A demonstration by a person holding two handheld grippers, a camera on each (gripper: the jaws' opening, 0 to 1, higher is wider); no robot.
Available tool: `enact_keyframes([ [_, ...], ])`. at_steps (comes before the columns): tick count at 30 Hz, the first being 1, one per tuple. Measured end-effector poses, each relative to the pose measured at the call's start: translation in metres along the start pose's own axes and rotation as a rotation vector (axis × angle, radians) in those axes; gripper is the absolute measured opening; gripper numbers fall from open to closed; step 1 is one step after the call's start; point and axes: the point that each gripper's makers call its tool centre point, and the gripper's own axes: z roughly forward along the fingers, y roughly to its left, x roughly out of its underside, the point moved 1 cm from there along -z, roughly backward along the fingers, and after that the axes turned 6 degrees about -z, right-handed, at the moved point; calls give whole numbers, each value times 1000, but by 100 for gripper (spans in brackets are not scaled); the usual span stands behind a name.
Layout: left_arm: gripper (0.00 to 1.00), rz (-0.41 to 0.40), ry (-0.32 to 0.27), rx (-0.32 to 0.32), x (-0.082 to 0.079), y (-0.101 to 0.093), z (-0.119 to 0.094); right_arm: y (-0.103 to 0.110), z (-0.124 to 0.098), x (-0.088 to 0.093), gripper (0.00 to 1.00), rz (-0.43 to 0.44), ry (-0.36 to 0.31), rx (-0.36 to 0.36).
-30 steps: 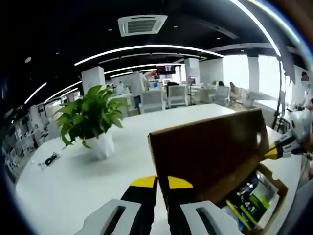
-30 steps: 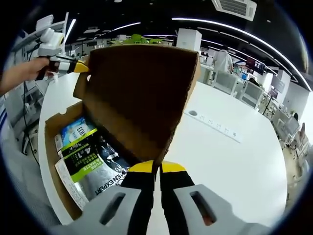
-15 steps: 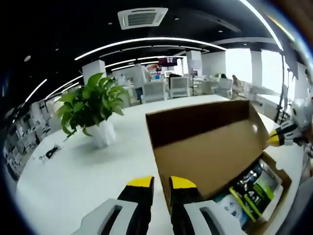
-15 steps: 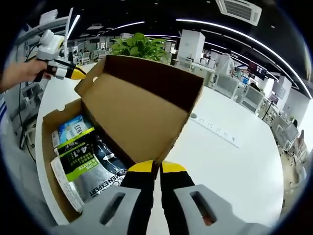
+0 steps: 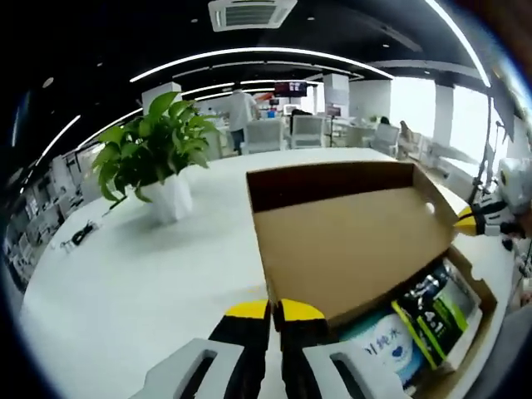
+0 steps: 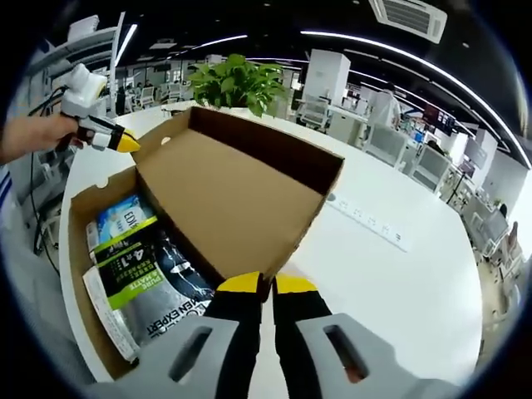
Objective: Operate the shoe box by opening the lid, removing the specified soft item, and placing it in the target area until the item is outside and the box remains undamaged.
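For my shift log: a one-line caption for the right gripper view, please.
Right gripper pinches the cardboard lid open over a shoe box of soft packs; left gripper at its far corner.

One shoe box [image 6: 224, 199], two packets [image 6: 145, 274], one potted plant [image 5: 154, 162]

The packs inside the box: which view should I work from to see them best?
The right gripper view. There the packs lie open to the camera along the box's near side, labels readable. In the left gripper view the packs sit at the picture's lower right edge, partly hidden under the raised lid.
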Motion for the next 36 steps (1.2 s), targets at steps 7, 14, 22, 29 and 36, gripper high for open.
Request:
enact_keyframes([
  [7, 3, -5, 2, 6, -2, 1, 4, -3, 5, 0, 2, 2, 6, -2],
  [14, 3, -4, 6, 10, 1, 1, 8, -4, 9, 0, 3, 5, 11, -4],
  [22, 3, -1, 15, 13, 1, 3, 14, -6, 13, 1, 4, 13, 17, -8],
  [29, 4, 1, 22, 13, 3, 4, 18, -7, 17, 2, 4, 23, 20, -14],
  [36, 4, 24, 35, 13, 3, 1, 21, -7, 20, 4, 4, 32, 26, -22],
])
